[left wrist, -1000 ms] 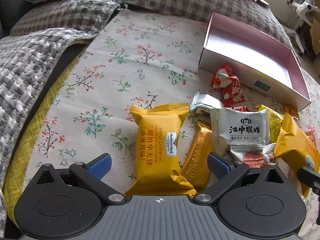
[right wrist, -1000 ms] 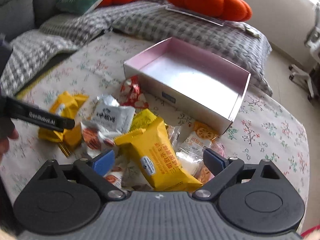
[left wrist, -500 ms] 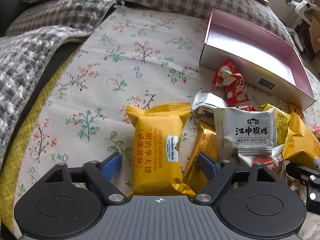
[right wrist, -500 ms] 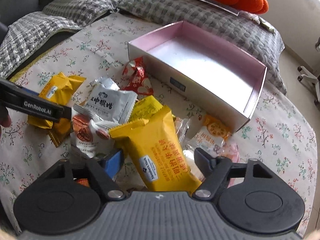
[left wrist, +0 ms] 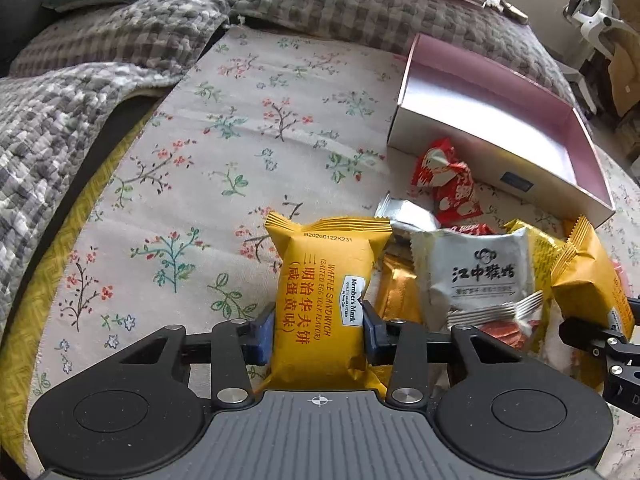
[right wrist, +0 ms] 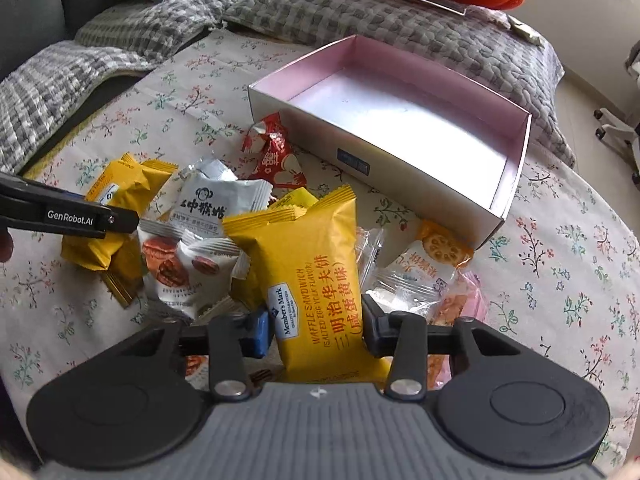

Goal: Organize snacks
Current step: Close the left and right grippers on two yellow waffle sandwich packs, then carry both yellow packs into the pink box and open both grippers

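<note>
Left gripper (left wrist: pixel 319 330) and right gripper (right wrist: pixel 318 330) each have jaws clamped, seemingly firmly, on a yellow waffle sandwich pack (left wrist: pixel 322 296) (right wrist: pixel 310 276) near the pink box (right wrist: pixel 400 128).

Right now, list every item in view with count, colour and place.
waffle packs: two, yellow, one in each gripper; second.
box: one, pink inside, nothing in it, behind the pile.
monkey-logo pack: one, silver-white, mid pile.
red candy packs: two, by the box's front wall.
lotus-root pack: one, clear and orange, right of pile.
gold pack: one, beside the left waffle pack.
tablecloth: one, floral, under everything.
blanket: grey checked, behind.
left gripper: fingers shut on pack.
right gripper: fingers shut on pack.
</note>
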Demonstrator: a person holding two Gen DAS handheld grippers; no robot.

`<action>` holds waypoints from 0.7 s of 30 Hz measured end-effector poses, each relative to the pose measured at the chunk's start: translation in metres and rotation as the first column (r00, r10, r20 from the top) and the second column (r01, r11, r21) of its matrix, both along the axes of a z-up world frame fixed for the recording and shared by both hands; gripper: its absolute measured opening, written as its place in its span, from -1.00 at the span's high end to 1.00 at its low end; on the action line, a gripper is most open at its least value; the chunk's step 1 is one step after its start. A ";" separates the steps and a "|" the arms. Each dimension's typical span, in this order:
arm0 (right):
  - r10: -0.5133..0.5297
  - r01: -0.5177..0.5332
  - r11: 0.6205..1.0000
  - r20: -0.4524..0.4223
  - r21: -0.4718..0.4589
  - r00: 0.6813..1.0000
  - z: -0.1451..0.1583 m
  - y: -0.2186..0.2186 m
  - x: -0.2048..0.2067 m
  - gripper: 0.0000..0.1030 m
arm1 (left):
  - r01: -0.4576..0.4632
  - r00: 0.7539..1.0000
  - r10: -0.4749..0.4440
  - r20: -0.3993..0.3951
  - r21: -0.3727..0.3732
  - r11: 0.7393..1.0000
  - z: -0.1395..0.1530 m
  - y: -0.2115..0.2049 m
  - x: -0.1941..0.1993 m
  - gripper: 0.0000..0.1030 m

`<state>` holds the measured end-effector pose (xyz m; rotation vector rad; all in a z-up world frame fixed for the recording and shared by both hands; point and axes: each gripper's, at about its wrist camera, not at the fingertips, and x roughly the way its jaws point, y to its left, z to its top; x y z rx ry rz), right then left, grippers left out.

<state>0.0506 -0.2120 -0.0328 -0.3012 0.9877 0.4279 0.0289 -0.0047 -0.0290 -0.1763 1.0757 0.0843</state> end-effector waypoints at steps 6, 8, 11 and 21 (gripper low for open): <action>-0.045 0.045 0.996 0.004 0.073 0.999 0.010 -0.007 0.001 0.26 | 0.003 0.999 -0.003 0.035 0.003 1.000 0.014 -0.001 0.001 0.26; -0.067 0.067 0.994 0.006 0.086 0.998 0.012 -0.009 0.002 0.27 | 0.008 0.999 -0.008 0.049 -0.002 1.000 0.019 -0.003 0.004 0.26; -0.104 0.103 0.990 0.013 0.097 0.994 0.016 -0.012 0.004 0.27 | 0.025 0.997 -0.025 0.078 0.008 1.000 0.029 -0.008 0.012 0.26; -0.310 0.303 0.937 0.014 0.173 0.951 0.028 -0.038 0.047 0.27 | 0.110 0.969 -0.120 0.217 0.059 0.992 0.062 -0.039 0.074 0.25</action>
